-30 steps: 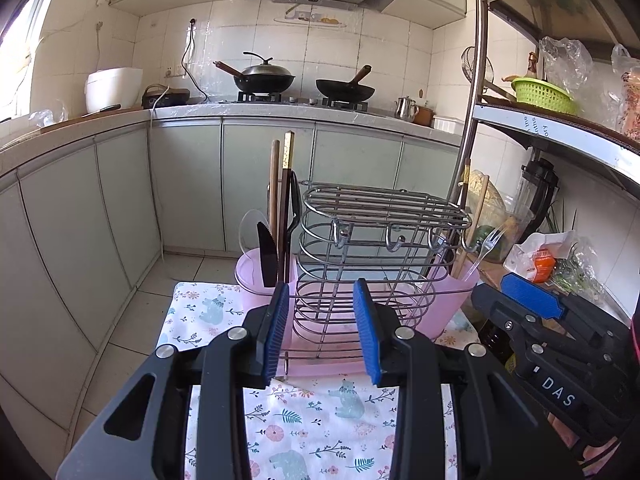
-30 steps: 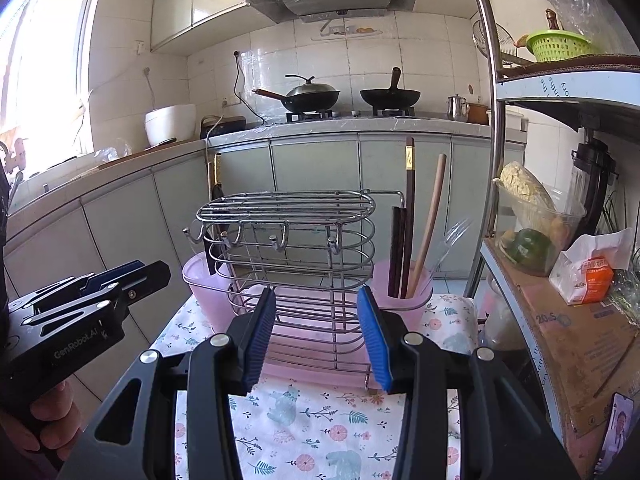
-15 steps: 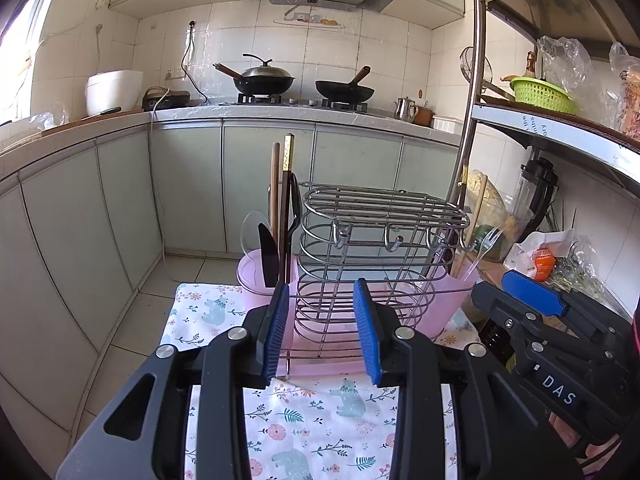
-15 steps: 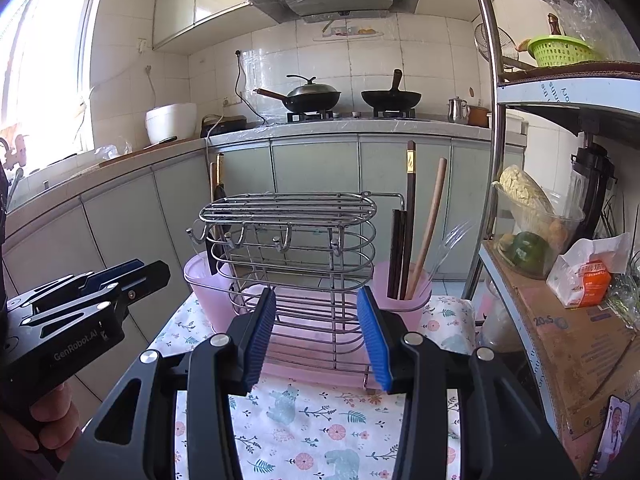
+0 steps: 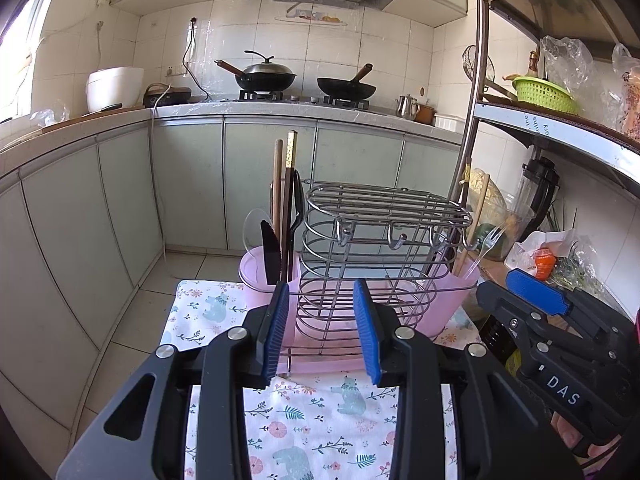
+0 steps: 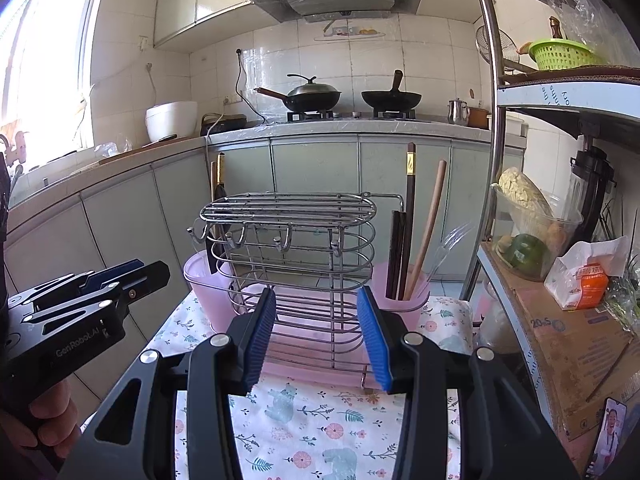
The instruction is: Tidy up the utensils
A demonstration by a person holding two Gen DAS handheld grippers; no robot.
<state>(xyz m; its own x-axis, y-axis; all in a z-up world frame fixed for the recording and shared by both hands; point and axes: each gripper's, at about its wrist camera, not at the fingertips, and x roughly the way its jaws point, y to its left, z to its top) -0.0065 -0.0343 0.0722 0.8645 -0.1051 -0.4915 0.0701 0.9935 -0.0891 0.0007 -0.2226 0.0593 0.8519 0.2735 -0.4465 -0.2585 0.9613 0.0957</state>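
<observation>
No change over the last second: left claw (image 5: 322,326) and right claw (image 6: 316,334) both hover open and empty at the near edge of the cloth-covered counter (image 5: 320,420), utensils already standing in the pink cups of the wire rack (image 5: 384,220), so sorting looks idle.

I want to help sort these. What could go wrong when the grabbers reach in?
The tall chopsticks lean loosely in the pink cup; a bump could tip them out. The black knife points its serrated blade upward. The wire rack has hooks that could snag an open right gripper.
</observation>
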